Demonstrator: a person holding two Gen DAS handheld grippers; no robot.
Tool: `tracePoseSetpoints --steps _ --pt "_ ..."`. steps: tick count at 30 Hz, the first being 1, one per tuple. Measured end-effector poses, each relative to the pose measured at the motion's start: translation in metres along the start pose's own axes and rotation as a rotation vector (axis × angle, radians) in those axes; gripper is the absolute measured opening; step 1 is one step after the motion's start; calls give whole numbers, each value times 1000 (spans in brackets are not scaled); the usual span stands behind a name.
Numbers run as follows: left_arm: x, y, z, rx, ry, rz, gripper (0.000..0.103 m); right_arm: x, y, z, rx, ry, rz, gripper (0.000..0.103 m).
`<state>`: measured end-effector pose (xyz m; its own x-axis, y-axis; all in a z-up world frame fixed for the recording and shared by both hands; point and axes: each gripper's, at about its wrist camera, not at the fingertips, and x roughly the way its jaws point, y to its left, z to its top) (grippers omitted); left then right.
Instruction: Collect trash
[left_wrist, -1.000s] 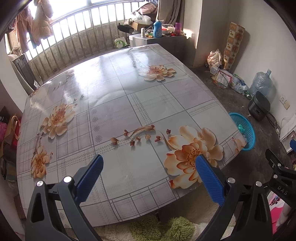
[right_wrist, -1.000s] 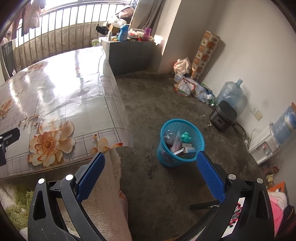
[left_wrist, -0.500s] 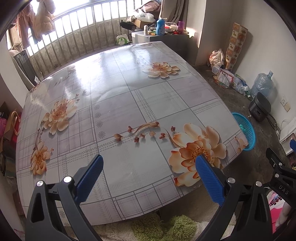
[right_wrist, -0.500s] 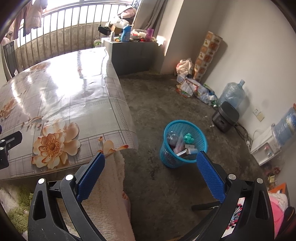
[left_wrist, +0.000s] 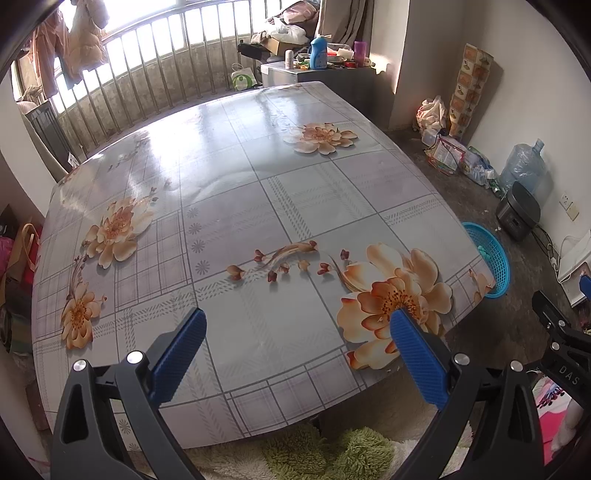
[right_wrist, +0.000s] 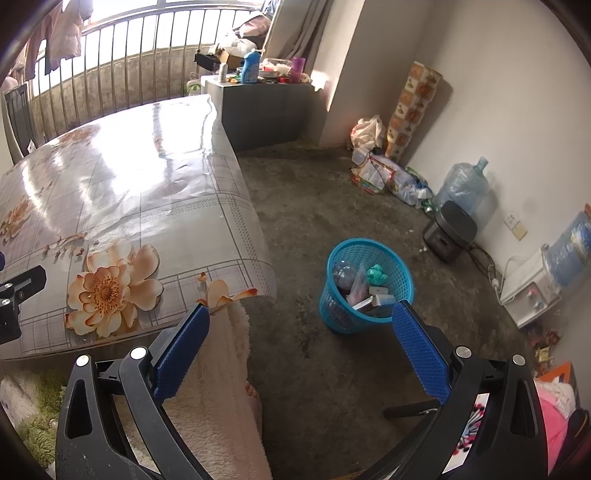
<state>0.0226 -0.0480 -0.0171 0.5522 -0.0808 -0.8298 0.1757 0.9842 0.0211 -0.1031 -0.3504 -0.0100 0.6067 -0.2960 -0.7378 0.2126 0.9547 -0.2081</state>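
Both cameras drifted back a bit. Left gripper (left_wrist: 297, 356) and right gripper (right_wrist: 300, 354) spread, empty; floral vinyl-covered table (left_wrist: 258, 192) bare, blue mesh plastic basket (right_wrist: 400, 295), centre-right, holds trash, probably done.

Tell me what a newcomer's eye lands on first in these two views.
The big table with its glossy flowered cloth fills the left view, nothing lying on it. In the right view a blue basket stands on the bare floor beside the table, already holding trash. Both the left hand-held gripper and the right hand-held gripper are open and empty.
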Motion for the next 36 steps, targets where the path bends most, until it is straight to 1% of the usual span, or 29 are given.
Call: tracePoseSetpoints --steps 36 --pt "-1 -2 1 11 0 10 98 -1 4 -1 1 -2 2 95"
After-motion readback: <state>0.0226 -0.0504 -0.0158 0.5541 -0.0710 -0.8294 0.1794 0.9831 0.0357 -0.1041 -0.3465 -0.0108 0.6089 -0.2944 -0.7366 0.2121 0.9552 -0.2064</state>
